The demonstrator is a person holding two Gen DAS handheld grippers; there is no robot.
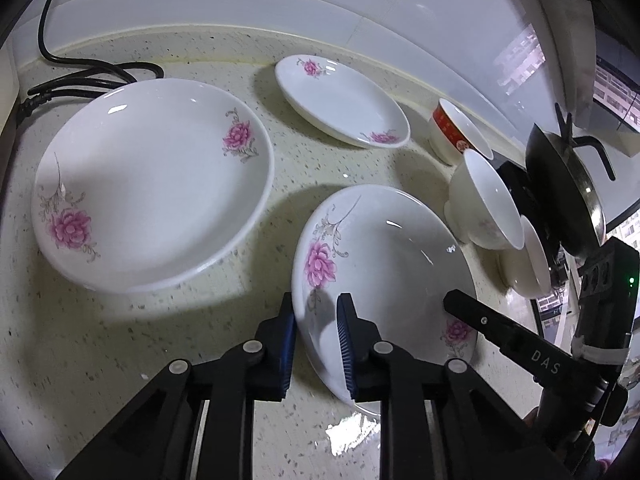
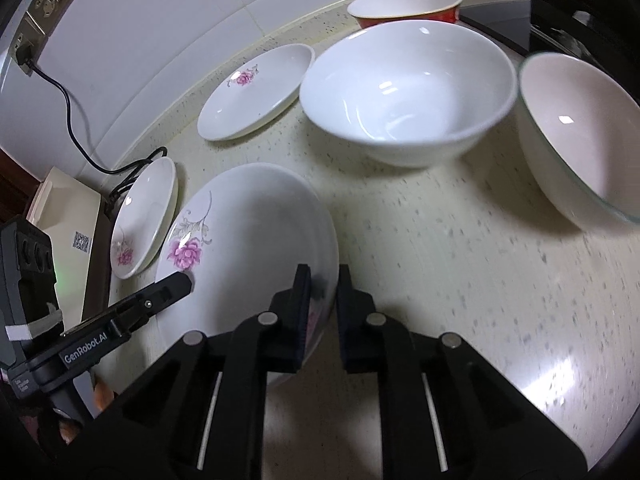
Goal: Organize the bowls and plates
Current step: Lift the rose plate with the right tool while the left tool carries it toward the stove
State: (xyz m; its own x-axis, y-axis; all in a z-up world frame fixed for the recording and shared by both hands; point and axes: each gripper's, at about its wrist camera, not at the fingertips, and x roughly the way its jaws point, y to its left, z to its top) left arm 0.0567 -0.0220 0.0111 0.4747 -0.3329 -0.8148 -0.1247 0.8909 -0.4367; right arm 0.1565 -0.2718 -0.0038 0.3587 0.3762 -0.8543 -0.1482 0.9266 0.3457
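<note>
A: How many dishes are on the counter [image 1: 120, 340]?

B: Three plates and three bowls. The left view shows all six; in the right view I count the same.

A: Which plate is being worked on?

B: The near plate [image 1: 384, 264], white and shallow, with pink flowers and grey stems at opposite sides of its rim. It sits on the speckled counter between the big plate [image 1: 152, 184] and the bowls, and it looks tipped, though I can't tell how far its edge is off the counter.

A: And the grippers?

B: Both are clamped on it. The left gripper [image 1: 316, 344] has its blue pads either side of the plate's near-left rim. The right gripper [image 2: 324, 312] pinches the opposite rim, one finger inside, one outside.

A: The other dishes?

B: The far plate [image 1: 344, 104] lies by the wall. Of the bowls, the red bowl [image 2: 404, 4] is farthest back, the white bowl [image 2: 408, 92] is in front of it, and the third bowl [image 2: 580, 136] has a thin dark line on its rim.

A: What differs between views?

B: Only the left view shows a dark pan [image 1: 564, 192] past the bowls. Only the right view shows wall sockets [image 2: 44, 12] with a cable [image 2: 68, 120] plugged in.
</note>
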